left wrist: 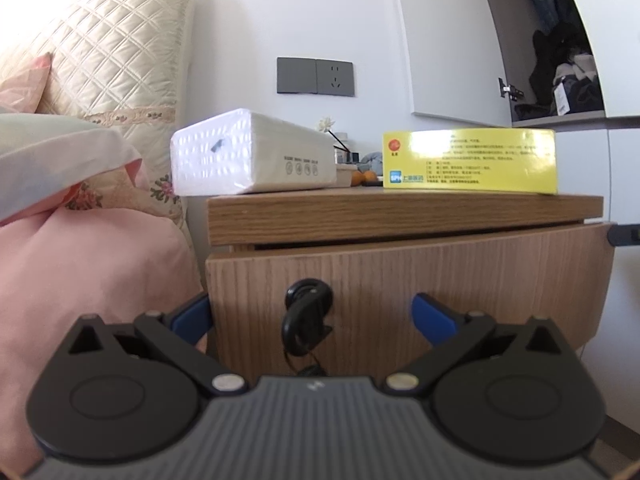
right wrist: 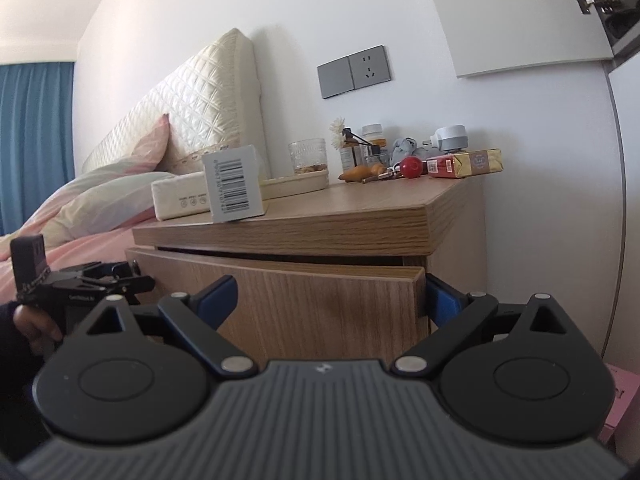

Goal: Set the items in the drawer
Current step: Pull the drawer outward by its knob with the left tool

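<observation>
A wooden nightstand drawer (left wrist: 400,280) stands slightly pulled out, with a black key (left wrist: 306,320) hanging in its lock. On the nightstand top lie a white tissue pack (left wrist: 248,152) and a yellow medicine box (left wrist: 470,160). My left gripper (left wrist: 312,316) is open and empty, fingers either side of the key, just before the drawer front. My right gripper (right wrist: 332,300) is open and empty at the drawer's right end (right wrist: 416,284), its right finger (right wrist: 442,300) past the drawer's side edge. The tissue pack (right wrist: 180,200) and the box's barcoded end (right wrist: 236,184) show in the right wrist view.
A bed with pink bedding (left wrist: 80,280) and a quilted cream headboard cushion (left wrist: 120,60) is left of the nightstand. The back of the top holds a glass (right wrist: 308,156), bottles (right wrist: 360,148), a red ball (right wrist: 411,167) and a red-gold packet (right wrist: 464,164). An open wardrobe (left wrist: 560,60) stands right.
</observation>
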Action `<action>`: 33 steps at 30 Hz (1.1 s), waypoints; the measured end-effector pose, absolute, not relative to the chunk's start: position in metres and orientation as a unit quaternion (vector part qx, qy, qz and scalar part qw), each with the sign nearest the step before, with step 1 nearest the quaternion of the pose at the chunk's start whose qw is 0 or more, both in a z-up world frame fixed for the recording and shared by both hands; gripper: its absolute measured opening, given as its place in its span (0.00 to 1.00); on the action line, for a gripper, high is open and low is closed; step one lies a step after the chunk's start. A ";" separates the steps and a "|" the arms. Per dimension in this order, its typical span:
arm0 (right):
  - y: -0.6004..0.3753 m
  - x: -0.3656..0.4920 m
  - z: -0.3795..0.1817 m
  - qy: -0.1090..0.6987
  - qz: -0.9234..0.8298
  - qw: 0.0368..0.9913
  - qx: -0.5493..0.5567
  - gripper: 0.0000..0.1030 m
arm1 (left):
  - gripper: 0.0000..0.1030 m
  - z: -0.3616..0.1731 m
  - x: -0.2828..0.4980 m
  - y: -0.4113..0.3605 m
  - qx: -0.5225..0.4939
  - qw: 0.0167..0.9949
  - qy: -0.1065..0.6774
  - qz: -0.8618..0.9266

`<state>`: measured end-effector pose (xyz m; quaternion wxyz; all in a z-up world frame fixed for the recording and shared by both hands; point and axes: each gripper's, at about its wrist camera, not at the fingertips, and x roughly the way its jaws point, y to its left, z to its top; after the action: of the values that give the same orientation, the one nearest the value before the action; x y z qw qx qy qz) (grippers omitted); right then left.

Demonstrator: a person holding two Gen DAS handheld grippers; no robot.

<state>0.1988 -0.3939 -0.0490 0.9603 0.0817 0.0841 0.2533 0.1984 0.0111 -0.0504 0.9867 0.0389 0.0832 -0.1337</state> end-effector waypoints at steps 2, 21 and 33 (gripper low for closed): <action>-0.395 0.196 -0.048 0.086 0.260 0.959 0.080 0.97 | 1.00 -0.051 0.195 0.011 0.043 0.987 0.082 -0.133; -0.388 0.147 -0.044 0.098 0.267 0.956 0.071 0.97 | 1.00 -0.049 0.146 0.018 0.027 0.988 0.078 -0.134; -0.384 0.122 -0.043 0.100 0.264 0.957 0.072 0.97 | 1.00 -0.045 0.121 0.021 0.027 0.987 0.085 -0.135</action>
<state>0.1224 -0.3836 -0.0426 0.9565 0.0722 0.1001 0.2643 0.1213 0.0208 -0.0454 0.9869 0.0267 0.0848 -0.1346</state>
